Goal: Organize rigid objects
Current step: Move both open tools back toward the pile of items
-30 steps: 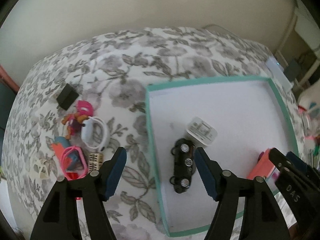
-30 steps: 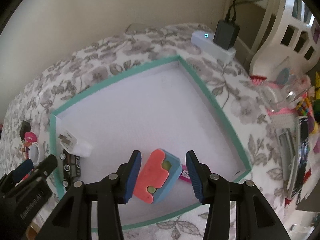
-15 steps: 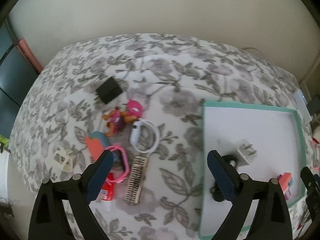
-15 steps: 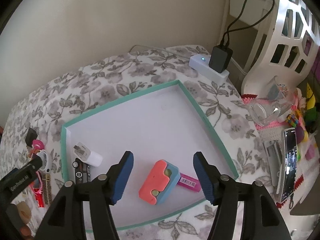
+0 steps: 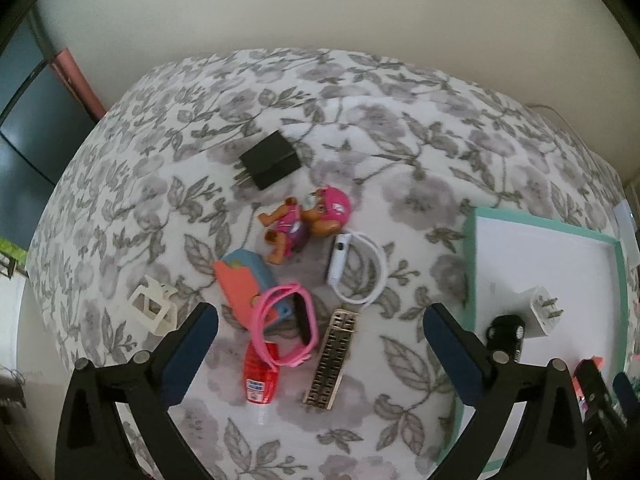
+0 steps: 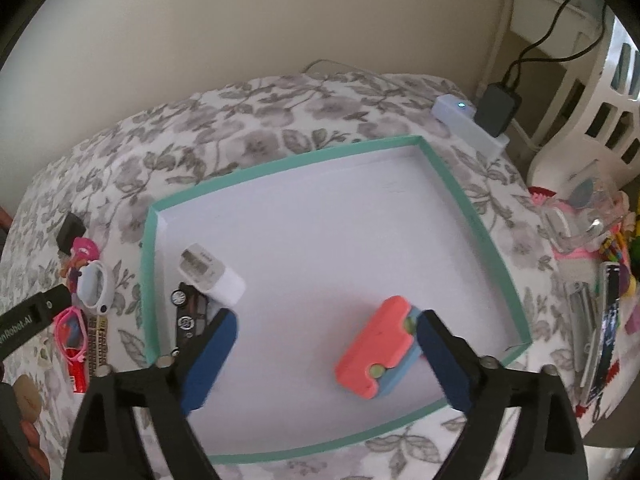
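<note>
My left gripper [image 5: 320, 344] is open and empty above a pile on the floral cloth: pink sunglasses [image 5: 288, 326], a red tube [image 5: 260, 380], a gold comb-like clip [image 5: 334, 356], a coral-and-blue block [image 5: 244, 284], a white band [image 5: 356, 266], a pink doll [image 5: 308, 220], a black charger [image 5: 268, 164] and a white clip [image 5: 154, 310]. My right gripper [image 6: 326, 354] is open and empty over the teal-rimmed tray [image 6: 472, 208], which holds a coral-and-blue block [image 6: 380, 346], a white charger [image 6: 210, 274] and a black toy car [image 6: 188, 318].
The tray [image 5: 468, 264] lies right of the pile. A white power strip with a black plug [image 6: 480, 118] sits beyond the tray. Clutter with a phone [image 6: 608, 320] and a clear container [image 6: 580, 220] lies at the right edge. A wall runs behind.
My left gripper swung left from the tray to over the pile and opened wider. My right gripper opened, let go of the coral-and-blue block in the tray, and drew back.
</note>
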{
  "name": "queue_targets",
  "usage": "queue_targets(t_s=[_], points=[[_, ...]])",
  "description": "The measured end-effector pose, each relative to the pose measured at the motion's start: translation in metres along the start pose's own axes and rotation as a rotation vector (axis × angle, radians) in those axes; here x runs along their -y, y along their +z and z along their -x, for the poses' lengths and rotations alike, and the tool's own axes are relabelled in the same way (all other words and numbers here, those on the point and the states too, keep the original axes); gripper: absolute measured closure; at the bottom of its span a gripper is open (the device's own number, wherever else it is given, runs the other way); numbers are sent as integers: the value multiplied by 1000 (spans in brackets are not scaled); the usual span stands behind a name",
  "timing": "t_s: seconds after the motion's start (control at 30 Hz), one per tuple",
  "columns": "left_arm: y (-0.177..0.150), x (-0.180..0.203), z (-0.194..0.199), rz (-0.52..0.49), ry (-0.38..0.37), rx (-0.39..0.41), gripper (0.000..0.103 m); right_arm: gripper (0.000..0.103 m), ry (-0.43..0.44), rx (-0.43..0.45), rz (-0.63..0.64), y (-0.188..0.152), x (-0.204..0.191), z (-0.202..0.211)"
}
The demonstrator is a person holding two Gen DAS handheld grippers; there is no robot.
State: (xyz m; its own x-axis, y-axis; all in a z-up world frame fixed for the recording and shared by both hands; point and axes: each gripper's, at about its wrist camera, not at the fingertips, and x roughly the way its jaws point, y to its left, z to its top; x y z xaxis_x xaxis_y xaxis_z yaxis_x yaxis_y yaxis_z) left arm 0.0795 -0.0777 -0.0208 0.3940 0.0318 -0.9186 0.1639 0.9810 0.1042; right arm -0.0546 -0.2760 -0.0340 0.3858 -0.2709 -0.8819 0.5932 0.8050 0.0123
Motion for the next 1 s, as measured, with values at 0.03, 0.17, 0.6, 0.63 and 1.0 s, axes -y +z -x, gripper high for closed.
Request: queue_targets(t_s=[0.03, 0.17, 0.6, 0.63, 1.0], points=[[1, -5, -1, 9, 1, -7, 1, 5, 6, -2, 3, -1, -3, -1], [5, -28, -9, 45, 27, -43, 1, 4, 7, 4, 22, -3, -15, 0], [14, -122, -12, 213, 110, -40, 1, 0, 162, 37, 170, -17, -110, 12], [14, -125, -14, 222, 107, -48, 1, 0, 178, 35, 188, -19, -121, 12], [5, -122, -42, 212, 81, -145, 1, 0, 235, -63, 283, -42, -175, -19]])
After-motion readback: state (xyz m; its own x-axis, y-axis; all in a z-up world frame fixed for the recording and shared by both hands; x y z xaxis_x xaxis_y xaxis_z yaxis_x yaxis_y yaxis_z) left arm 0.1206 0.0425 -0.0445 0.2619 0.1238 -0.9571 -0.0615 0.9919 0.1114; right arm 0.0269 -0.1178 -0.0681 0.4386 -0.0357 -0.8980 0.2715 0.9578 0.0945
